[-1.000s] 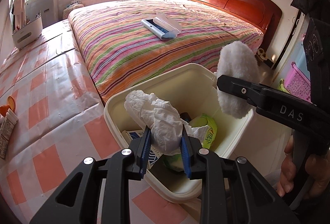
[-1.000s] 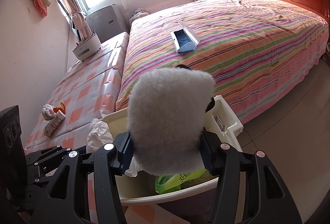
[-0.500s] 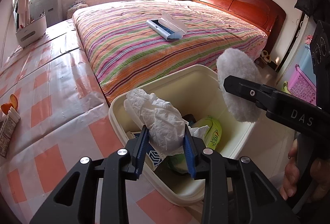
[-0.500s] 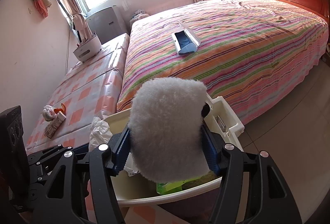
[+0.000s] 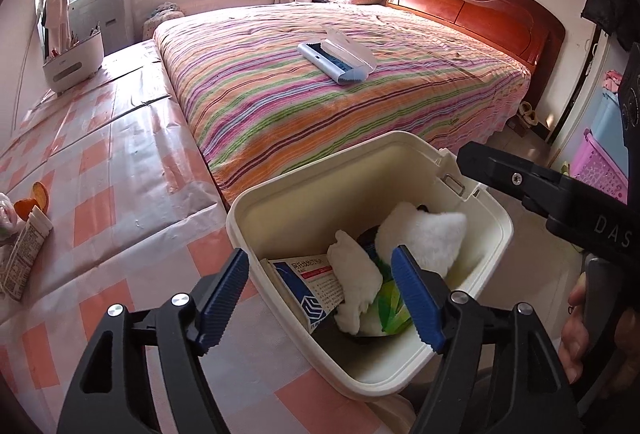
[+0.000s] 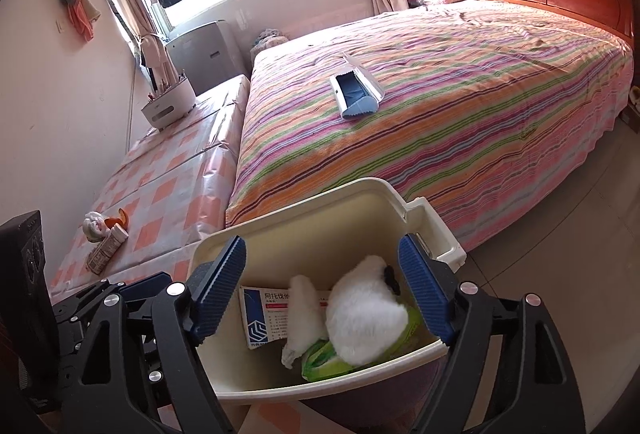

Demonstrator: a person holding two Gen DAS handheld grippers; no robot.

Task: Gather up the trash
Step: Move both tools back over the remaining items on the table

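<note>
A cream trash bin (image 5: pixel 496 250) (image 6: pixel 304 194) stands at the foot of the checkered bench. Inside lie a fluffy white pad (image 5: pixel 424 234) (image 6: pixel 364 314), crumpled white tissue (image 5: pixel 356 278) (image 6: pixel 300 310), a blue-and-white medicine box (image 5: pixel 316 286) (image 6: pixel 264 318) and a green wrapper (image 5: pixel 394 308) (image 6: pixel 332 358). My left gripper (image 5: pixel 320 302) is open and empty above the bin's near rim. My right gripper (image 6: pixel 322 290) is open and empty over the bin; it shows as a black arm in the left wrist view (image 5: pixel 560 194).
On the checkered bench (image 5: pixel 120 162) lie an orange peel (image 5: pixel 34 196) (image 6: pixel 118 220), a tube-like packet (image 5: pixel 24 250) (image 6: pixel 106 248) and a white wad (image 6: pixel 93 224). A blue-and-white lint brush (image 5: pixel 338 60) (image 6: pixel 356 94) lies on the striped bed (image 5: pixel 320 106). A pink basket (image 5: pixel 600 170) stands at the right.
Both grippers opened. The tissue fell from the left gripper and the fluffy pad from the right gripper; both now lie in the bin.
</note>
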